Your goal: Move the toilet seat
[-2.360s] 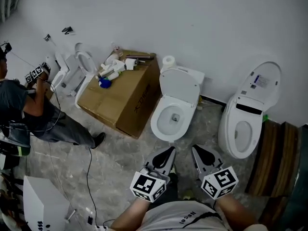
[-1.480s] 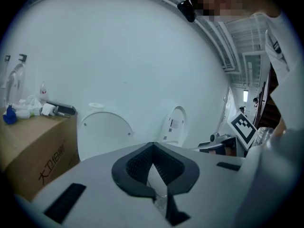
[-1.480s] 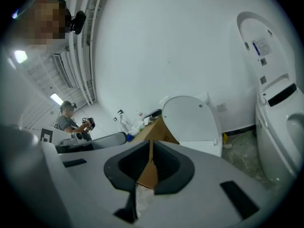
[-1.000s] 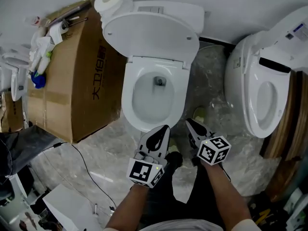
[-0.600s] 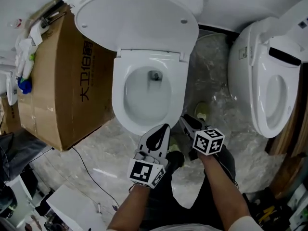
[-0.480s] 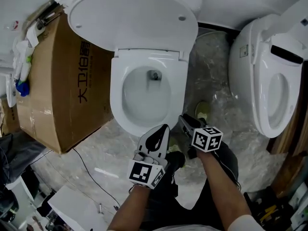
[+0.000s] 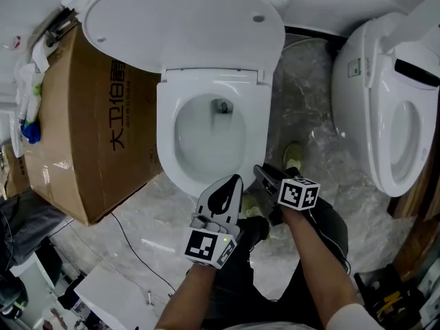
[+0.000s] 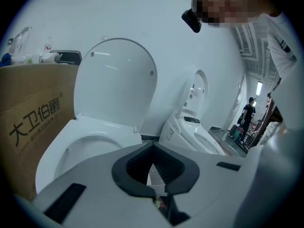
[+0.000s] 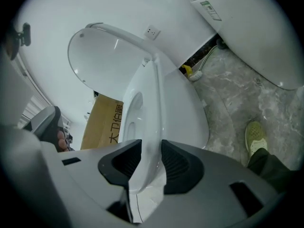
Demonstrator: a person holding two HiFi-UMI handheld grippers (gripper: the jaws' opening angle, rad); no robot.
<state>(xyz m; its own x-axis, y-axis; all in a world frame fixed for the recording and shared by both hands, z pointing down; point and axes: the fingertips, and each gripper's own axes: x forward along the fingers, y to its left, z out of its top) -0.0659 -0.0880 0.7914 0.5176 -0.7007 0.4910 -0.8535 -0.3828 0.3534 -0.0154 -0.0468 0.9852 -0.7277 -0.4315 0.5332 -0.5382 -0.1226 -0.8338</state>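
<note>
- Toilet seat point(image 7: 167, 126): we found it flat on the bowl point(image 7: 210, 136), unmoved.
- Right gripper point(image 9: 151, 156): jaws had just been opening, half-wide, astride its near rim, unclamped.
- Left gripper point(image 7: 232, 182): closed, empty.
- We judged gripping and lifting outstanding.

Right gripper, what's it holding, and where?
Nothing yet: the right gripper has just been opening its jaws, which straddle the toilet seat at its front edge.
</note>
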